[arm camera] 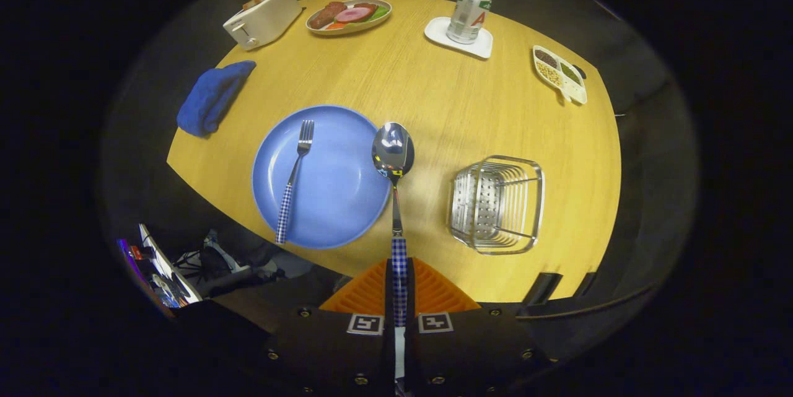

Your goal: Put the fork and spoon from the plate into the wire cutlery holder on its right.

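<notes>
A yellow wooden tabletop (433, 112) in a dark booth carries the scene. My tongs (399, 298) are clamped on the checked handle of the spoon (393, 152), whose bowl juts straight ahead of them, lifted above the rim of the blue plate (337, 199). The fork (294, 180) lies on that plate, ahead and to the left. The wire cutlery holder (499, 202) stands ahead and to the right, apart from the plate.

Risks, as I judge them: the grip sits far back on a slim handle, so the spoon may pivot or slide out on the swing right; the long overhang may catch the holder's wire rim.

Hard to make out: how deep the handle sits between the tongs, and the spoon's height above the tabletop.
</notes>
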Tool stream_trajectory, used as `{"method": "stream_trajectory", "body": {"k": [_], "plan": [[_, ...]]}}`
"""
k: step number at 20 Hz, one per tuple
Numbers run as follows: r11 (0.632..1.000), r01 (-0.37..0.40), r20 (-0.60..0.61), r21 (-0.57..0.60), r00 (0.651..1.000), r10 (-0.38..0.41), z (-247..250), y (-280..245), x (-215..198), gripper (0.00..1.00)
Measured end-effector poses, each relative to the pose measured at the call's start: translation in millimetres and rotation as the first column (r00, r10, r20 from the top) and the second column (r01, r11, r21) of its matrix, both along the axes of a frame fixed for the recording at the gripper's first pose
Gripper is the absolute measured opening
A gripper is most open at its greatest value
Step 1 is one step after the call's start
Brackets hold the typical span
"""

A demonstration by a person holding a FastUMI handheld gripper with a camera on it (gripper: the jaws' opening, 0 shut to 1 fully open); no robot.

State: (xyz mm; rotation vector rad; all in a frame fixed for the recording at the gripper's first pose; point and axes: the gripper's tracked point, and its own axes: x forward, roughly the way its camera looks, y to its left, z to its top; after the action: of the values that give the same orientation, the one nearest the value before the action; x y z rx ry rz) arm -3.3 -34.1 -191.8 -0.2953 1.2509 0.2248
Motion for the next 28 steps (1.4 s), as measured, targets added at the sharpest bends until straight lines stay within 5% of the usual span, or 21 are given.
{"method": "stream_trajectory", "body": {"k": [12, 28], "plan": [[0.979, -0.09, -0.228, -0.182, 0.973, 0.047, 25, -99, -5, 0.06], [0.951, -0.15, -0.461, -0.27, 0.887, 0.01, 1, -104, 35, 0.1]]}}
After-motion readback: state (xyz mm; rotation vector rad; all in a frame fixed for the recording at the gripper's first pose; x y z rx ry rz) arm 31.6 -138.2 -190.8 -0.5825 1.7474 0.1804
